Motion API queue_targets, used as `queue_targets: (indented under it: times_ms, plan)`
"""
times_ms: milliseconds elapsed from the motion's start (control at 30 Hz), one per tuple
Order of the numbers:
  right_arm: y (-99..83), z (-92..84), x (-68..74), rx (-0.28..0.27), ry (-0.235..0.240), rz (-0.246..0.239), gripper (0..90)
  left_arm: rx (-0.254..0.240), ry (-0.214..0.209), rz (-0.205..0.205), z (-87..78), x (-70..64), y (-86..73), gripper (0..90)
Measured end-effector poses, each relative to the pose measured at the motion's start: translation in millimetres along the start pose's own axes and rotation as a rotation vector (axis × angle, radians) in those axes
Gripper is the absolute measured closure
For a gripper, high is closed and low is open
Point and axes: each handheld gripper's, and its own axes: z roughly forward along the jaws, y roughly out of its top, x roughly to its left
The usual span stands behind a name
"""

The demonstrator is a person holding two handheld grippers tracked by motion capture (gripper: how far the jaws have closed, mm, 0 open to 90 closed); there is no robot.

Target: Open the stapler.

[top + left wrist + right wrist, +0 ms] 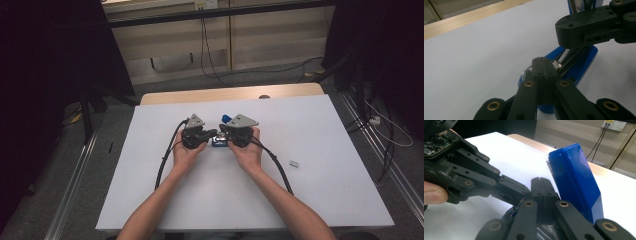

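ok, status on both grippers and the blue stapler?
Left gripper shut at the open blue plastic stapler base. Right gripper shut beside its raised top. Small grey piece lies well clear.

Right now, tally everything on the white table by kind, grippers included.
Hand-held grippers: 2, the left gripper and the right gripper, fingers shut
Blue stapler, lid swung up: 1
Small grey object, too small to identify: 1
Total: 4

Two black grippers, left gripper [212, 133] and right gripper [223, 133], have brass-ringed pivots (grey three-cornered plates on top) and black cables.
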Motion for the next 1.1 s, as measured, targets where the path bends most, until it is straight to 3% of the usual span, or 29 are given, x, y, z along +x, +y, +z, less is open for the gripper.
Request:
queue_targets:
  times_ms: [433,667,900,1100]
  plan:
    - [3.4,-8.5,-8.3,-0.014,-0.034,-0.013,90.0,-0.006,0.017,0.012,-0.4,-0.7,-0.2,90.0]
    - [7.5,-19.0,-14.7,-0.052,-0.059,0.002,90.0,-0.011,0.016,0.01,-0.5,-1.0,-1.1,90.0]
    - [9.1,-20.8,-14.7,-0.046,-0.071,-0.008,90.0,-0.011,0.015,0.009,-0.5,-0.8,-1.1,90.0]
    - [10.2,-26.9,-22.7,-0.061,-0.083,0.017,90.0,-0.014,0.011,0.003,-0.5,-0.6,-1.4,90.0]
